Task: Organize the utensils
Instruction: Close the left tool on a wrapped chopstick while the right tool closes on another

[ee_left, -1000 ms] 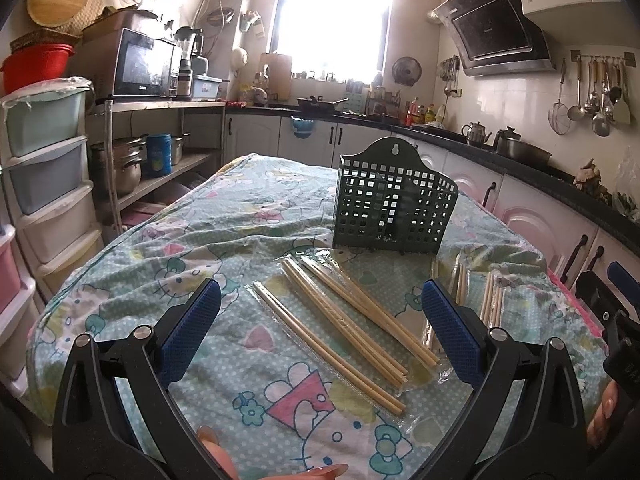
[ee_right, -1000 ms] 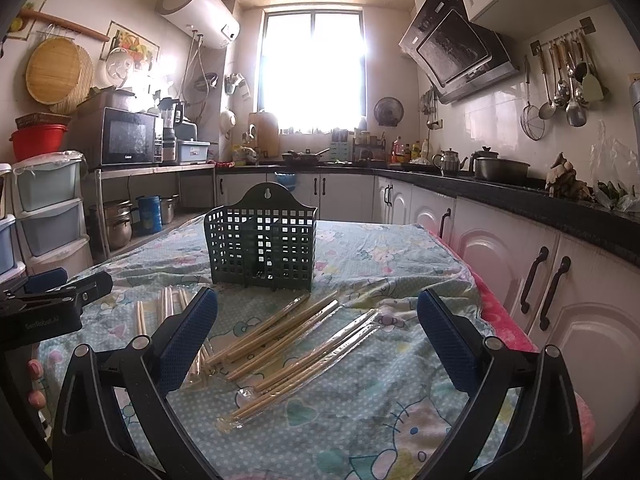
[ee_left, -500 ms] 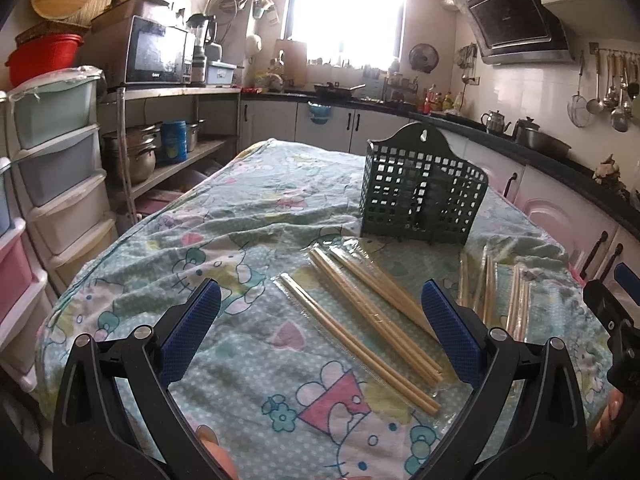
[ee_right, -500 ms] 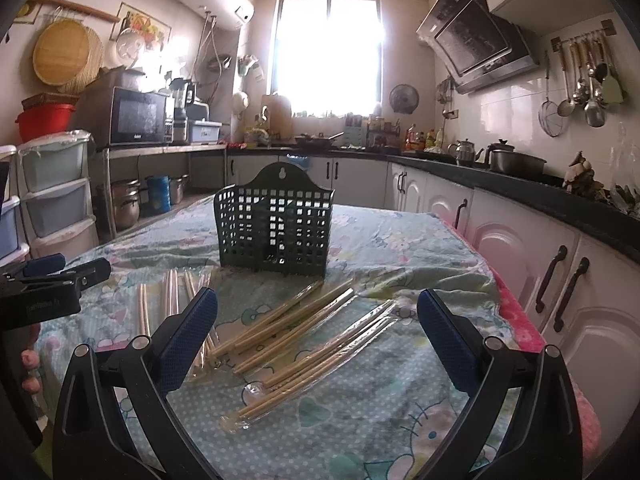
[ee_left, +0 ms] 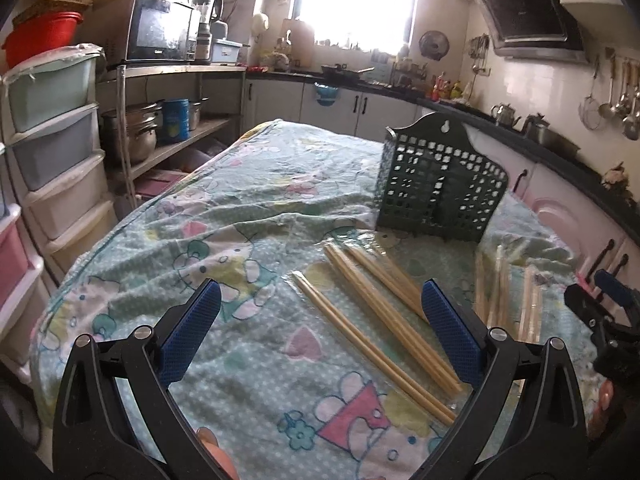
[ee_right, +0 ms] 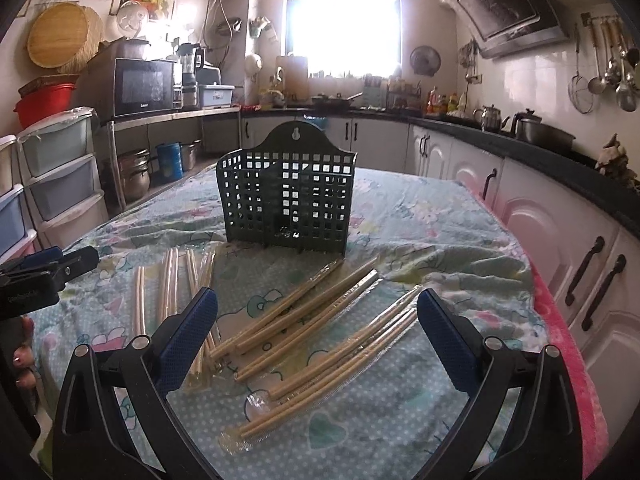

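Now | both grippers [ee_left: 320, 320] [ee_right: 316, 322] released, empty | wrapped chopsticks [ee_right: 304, 312] before green basket [ee_right: 286, 196]

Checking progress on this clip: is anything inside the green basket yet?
No chopsticks stand in the green basket; through its lattice only a divider shows. Something small and dark near the bottom cannot be identified. The wrapped chopsticks all lie on the tablecloth.

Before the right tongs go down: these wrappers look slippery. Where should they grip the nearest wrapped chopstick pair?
Judging by its pose, grip the nearest wrapped pair around mid-length, from above, jaws set across its diagonal line. It lies flat on the cloth, apart from the other pairs, and the near end is only loose film. The right tongs are open and empty.
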{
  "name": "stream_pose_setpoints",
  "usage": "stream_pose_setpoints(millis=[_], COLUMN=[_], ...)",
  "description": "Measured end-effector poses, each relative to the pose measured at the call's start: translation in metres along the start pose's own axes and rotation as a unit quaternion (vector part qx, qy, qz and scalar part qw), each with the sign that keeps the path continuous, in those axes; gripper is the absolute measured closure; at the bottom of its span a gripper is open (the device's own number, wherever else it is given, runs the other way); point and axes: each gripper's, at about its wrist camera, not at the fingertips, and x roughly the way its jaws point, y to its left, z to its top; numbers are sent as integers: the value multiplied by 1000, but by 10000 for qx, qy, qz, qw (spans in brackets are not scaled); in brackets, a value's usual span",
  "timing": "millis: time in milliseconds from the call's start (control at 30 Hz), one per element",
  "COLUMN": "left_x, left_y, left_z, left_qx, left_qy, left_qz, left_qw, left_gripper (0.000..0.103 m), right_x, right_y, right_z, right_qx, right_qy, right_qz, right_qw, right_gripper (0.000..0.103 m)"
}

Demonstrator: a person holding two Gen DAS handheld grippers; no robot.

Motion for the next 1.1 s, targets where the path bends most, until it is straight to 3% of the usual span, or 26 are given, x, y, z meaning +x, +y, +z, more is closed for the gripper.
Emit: stream_pose_setpoints(millis=[233,367,533,600,833,900,1100], left_x=[26,40,62,68,87,92,102], left_y=[7,10,12,13,14,16,18], left_z=[7,10,10,8,6,6,7], left_qx=[-30,-134,-304,-377,-507,-572,-645], left_qy=[456,680,1143,1276,1656,1754,1855], left_qz=[68,-152,-328,-390,-462,-466,-402], left_qw=[9989,9975,9924,9903,9838,9817,9797], left_gripper=[11,12,25,37,60,67,73], right_x=[23,36,55,64,102,114,145], right_y=[-7,-18,-38,-46,-71,-77,-90], right_z=[14,21,30,34,42,43,44], right_qx=[125,211,414,502,786,866,1051], right_qy=[273,406,619,745,1226,1372,1756], right_qz=[153,152,158,195,287,325,469], right_qw=[9994,9988,9971,9958,9889,9862,9777], right_gripper=[6,6,6,6,7,11,29])
